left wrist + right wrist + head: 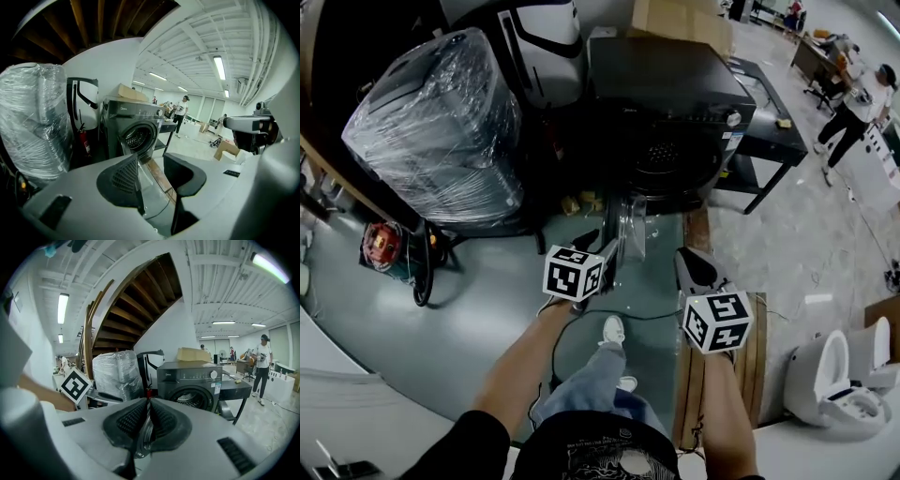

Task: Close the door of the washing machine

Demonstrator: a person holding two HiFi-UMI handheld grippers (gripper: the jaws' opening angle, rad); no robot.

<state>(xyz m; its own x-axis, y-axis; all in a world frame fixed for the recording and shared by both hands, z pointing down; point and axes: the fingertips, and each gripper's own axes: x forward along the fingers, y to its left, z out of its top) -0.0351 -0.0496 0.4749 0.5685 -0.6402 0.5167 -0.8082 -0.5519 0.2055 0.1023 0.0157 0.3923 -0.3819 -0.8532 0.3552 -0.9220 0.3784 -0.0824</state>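
Near the person, the left gripper (pixel 151 164) is wide open and the right gripper (pixel 149 411) is squeezed shut, both empty. Just past them the door (pixel 628 225) sticks out from the washing machine (pixel 666 103). A claw might slip off its thin edge, or a hard shove might bounce it open.

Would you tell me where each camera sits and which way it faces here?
Head view: on the person's head, steeply down at the washing machine; left gripper, right gripper, forearms, legs show.
Left gripper view: on that gripper, along open jaws toward the machine.
Right gripper view: likewise, jaws shut; left forearm shows.
Shared: all three see the washing machine.
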